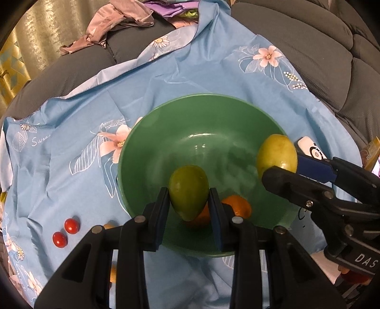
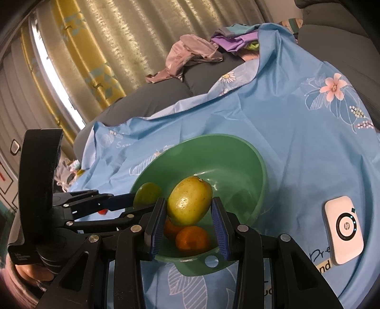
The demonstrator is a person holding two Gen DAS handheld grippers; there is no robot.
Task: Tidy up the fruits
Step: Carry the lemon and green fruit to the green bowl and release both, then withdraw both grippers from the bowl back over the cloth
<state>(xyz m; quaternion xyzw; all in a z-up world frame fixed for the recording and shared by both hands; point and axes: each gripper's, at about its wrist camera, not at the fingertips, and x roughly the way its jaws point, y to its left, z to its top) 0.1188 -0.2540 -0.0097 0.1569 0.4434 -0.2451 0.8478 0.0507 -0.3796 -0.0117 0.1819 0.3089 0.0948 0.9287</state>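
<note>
A green bowl [image 1: 152, 147] sits on a blue flowered cloth; it also shows in the right wrist view [image 2: 256, 166]. Two oranges [image 2: 192, 238] lie in its bottom, seen too in the left wrist view [image 1: 238, 205]. My left gripper [image 1: 188, 202] is shut on a green fruit [image 1: 188, 190] and holds it over the bowl. My right gripper [image 2: 188, 209] is shut on a yellow-green fruit [image 2: 190, 200], also over the bowl; that fruit [image 1: 276, 152] appears at the bowl's right in the left wrist view.
Two small red tomatoes [image 1: 65, 233] lie on the cloth left of the bowl. A white HP device [image 2: 343, 229] lies to the bowl's right. Grey sofa cushions [image 1: 308, 47] with crumpled clothes [image 1: 116, 21] sit behind. Curtains [image 2: 106, 47] hang at the left.
</note>
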